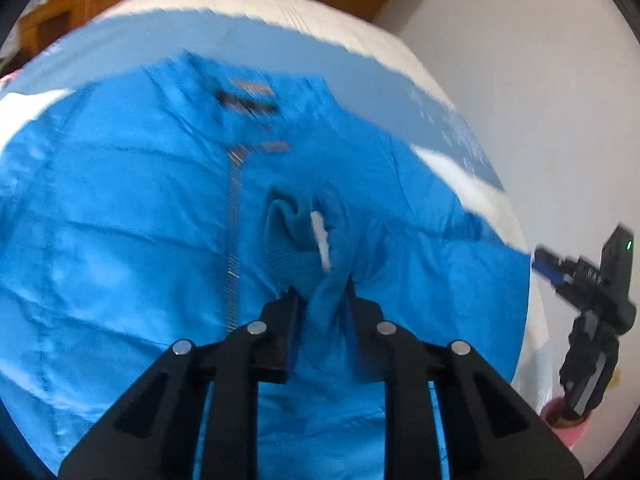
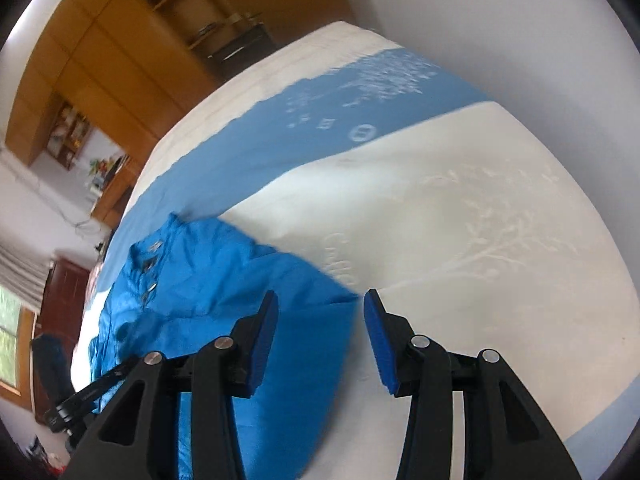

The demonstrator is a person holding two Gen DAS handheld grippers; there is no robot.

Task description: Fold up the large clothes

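Under my claws is a white bed [image 2: 460, 208] with one blue band [image 2: 248, 160] across — the blue jacket [image 1: 120, 208] lies directly on it.

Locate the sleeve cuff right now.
In the left wrist view, the ribbed cuff is pinched in the left gripper, just right of the jacket zipper.

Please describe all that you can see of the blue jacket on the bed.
The blue jacket is bright blue, of thin, shiny, wrinkled fabric. It lies spread on the bed, front up, with a closed zipper running to the collar and a dark label inside the neck. One sleeve, with a ribbed knit cuff, is folded over the chest; the left hand-held gripper is shut on it. The right hand-held gripper is open at the jacket's edge, not gripping it.
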